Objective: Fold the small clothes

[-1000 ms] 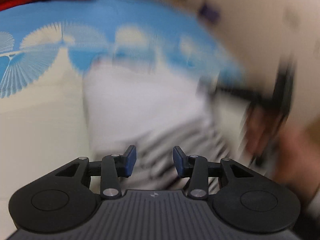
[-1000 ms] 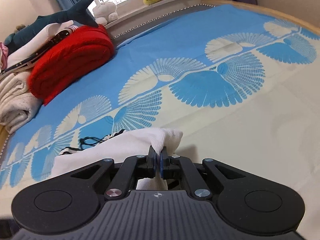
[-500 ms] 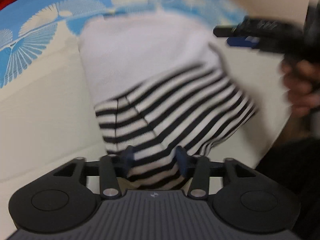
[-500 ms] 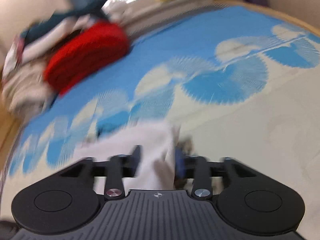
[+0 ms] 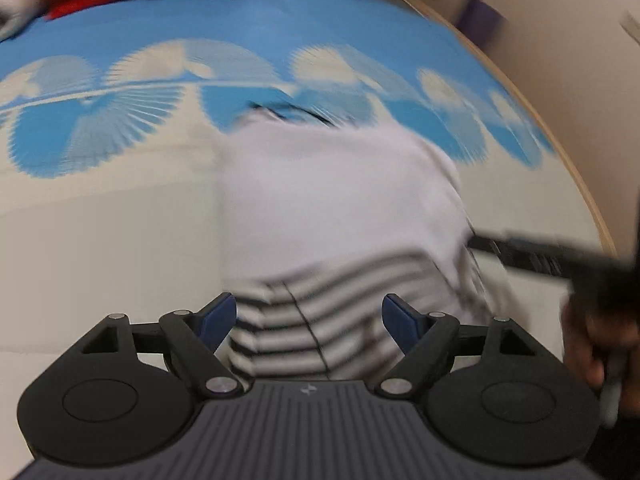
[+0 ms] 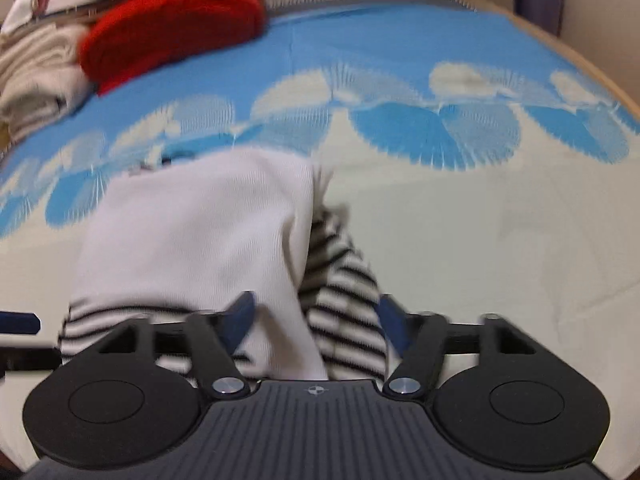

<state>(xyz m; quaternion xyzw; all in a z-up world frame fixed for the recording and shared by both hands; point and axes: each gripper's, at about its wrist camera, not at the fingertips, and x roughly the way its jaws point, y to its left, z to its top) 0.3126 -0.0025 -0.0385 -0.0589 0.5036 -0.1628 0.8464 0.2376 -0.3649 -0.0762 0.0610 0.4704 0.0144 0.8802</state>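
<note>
A small garment [image 5: 336,208], white on top with a black-and-white striped part at its near end, lies folded on the blue and cream bed cover. My left gripper [image 5: 308,320] hovers over the striped end; its jaws are opening and the pads stand clear of the cloth. In the right wrist view the same garment [image 6: 200,232] lies with a striped sleeve [image 6: 344,292] spilling out to the right. My right gripper [image 6: 316,320] is over that near edge, jaws opening, cloth between them but not pinched. The right gripper's arm [image 5: 560,256] shows blurred at the left view's right side.
A rolled red blanket [image 6: 172,28] and a stack of cream folded cloth [image 6: 36,80] sit at the far left of the bed. The bed's wooden edge [image 6: 592,64] curves along the right, with a wall beyond. A hand [image 5: 592,344] holds the right gripper.
Both grippers have let go and opened wide. The right one, shut on the white cloth's edge a second ago, now stands open over it. The garment has settled flat, folded over.
</note>
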